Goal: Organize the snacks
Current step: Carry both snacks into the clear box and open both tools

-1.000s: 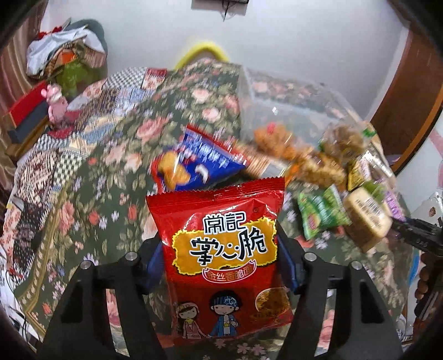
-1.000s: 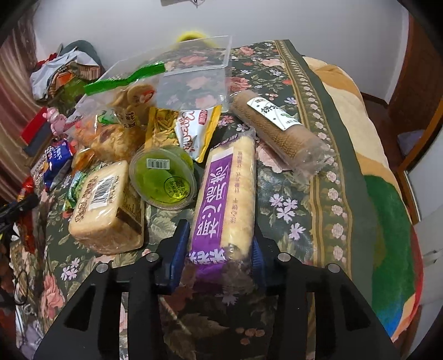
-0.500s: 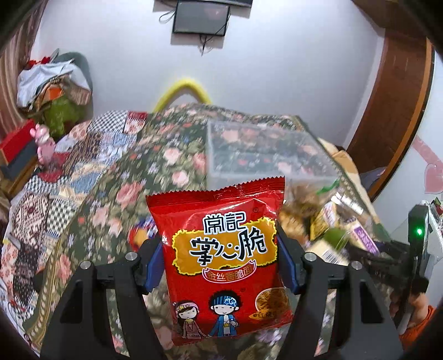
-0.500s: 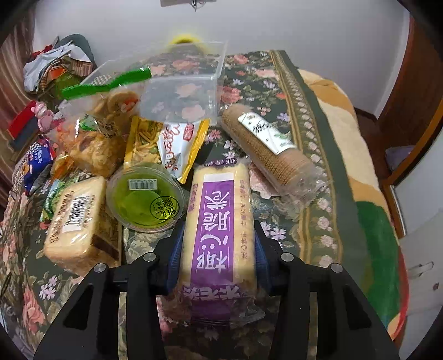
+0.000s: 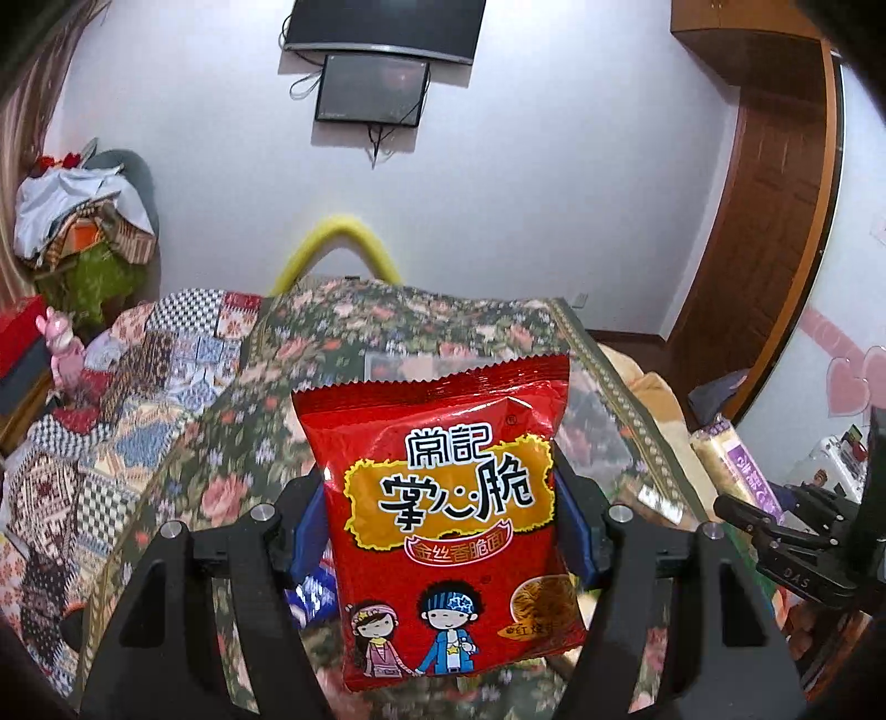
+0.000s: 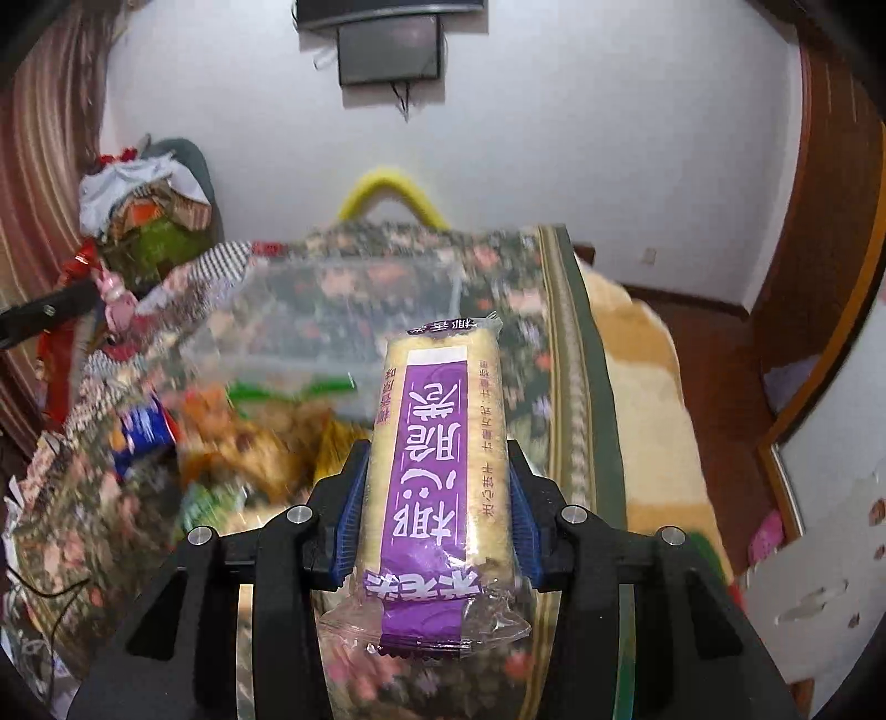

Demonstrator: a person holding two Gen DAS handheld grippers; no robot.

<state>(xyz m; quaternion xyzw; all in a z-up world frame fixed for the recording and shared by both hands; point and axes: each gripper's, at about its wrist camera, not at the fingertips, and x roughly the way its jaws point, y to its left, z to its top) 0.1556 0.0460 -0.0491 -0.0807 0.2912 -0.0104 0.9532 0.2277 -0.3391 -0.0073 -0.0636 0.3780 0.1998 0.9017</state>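
1. My left gripper (image 5: pixel 440 526) is clamped on the red noodle-snack packet (image 5: pixel 443 515), the blue pads pressing its two side edges about halfway up. The packet stands upright and lifted clear of the floral bedspread (image 5: pixel 221 443), printed face toward the camera.
2. To carry this one well, I judge I should keep the squeeze light. It is a puffy bag of brittle noodles, so more pressure would crush the contents, while less would let it slip out downward.
3. The clear plastic bin (image 6: pixel 332 321) sits on the bedspread ahead of both grippers, beyond the blurred heap of loose snacks (image 6: pixel 243 437). It looks like the likely place for these two. In the left view the red packet hides most of it.
4. My right gripper (image 6: pixel 437 509) grips the purple-labelled coconut crisp pack (image 6: pixel 437 459) across its width, low down near the crimped end. The pack points forward and up, off the bed, with most of its length sticking out past the fingers.
5. Because the long pack is held near one end, I reckon it could droop or pivot. I would move it steadily and lower it flat into the bin.
6. Both grippers are raised and tilted upward, so the wall screen (image 6: pixel 390 52) shows in each view. The right one appears at the left view's right edge.
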